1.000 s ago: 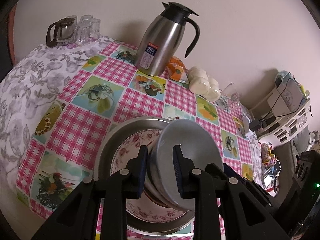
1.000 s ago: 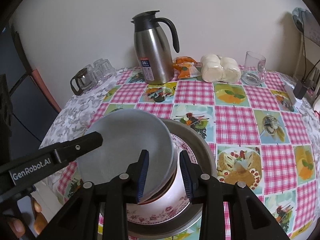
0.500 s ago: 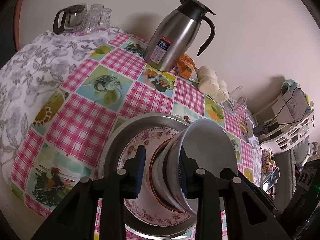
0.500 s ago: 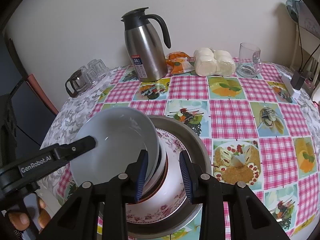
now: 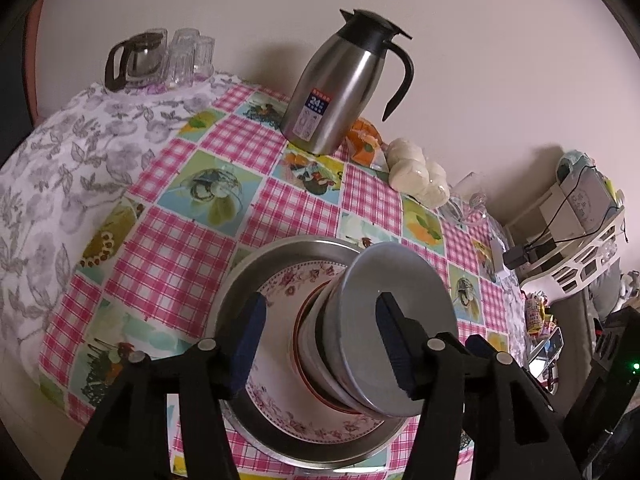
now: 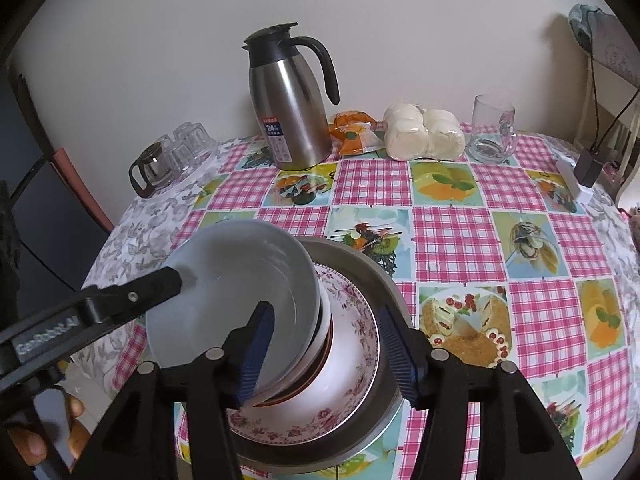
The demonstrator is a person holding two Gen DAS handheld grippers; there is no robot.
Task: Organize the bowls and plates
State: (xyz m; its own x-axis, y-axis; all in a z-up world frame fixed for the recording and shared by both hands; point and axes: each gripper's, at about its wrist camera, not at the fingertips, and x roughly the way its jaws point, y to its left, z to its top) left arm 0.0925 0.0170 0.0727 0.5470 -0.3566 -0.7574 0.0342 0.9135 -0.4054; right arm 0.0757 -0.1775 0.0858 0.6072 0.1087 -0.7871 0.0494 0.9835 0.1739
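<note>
A table covered with a pink checked cloth (image 6: 452, 236) stands against a plain pale wall (image 6: 400, 20). On it are one steel jug (image 6: 290, 112), one bag of white buns (image 6: 424, 132), one orange packet (image 6: 354, 132), one glass mug (image 6: 492, 130), one small glass pot (image 6: 154, 168) and some upturned glasses (image 6: 192, 144) too bunched to count. Near the front edge one grey bowl (image 6: 236, 296) sits on top of a stack of bowls on one flowered plate (image 6: 352, 384) in one metal pan (image 6: 376, 276); the left gripper (image 5: 320, 344) and the right gripper (image 6: 326, 354) are both opening, each with the top bowl's rim between its pads but not pinched.

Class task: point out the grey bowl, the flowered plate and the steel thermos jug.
grey bowl (image 6: 240, 280), right wrist view, inside surface.
flowered plate (image 5: 288, 288), left wrist view, patterned rim.
steel thermos jug (image 6: 296, 112), right wrist view, steel body.
</note>
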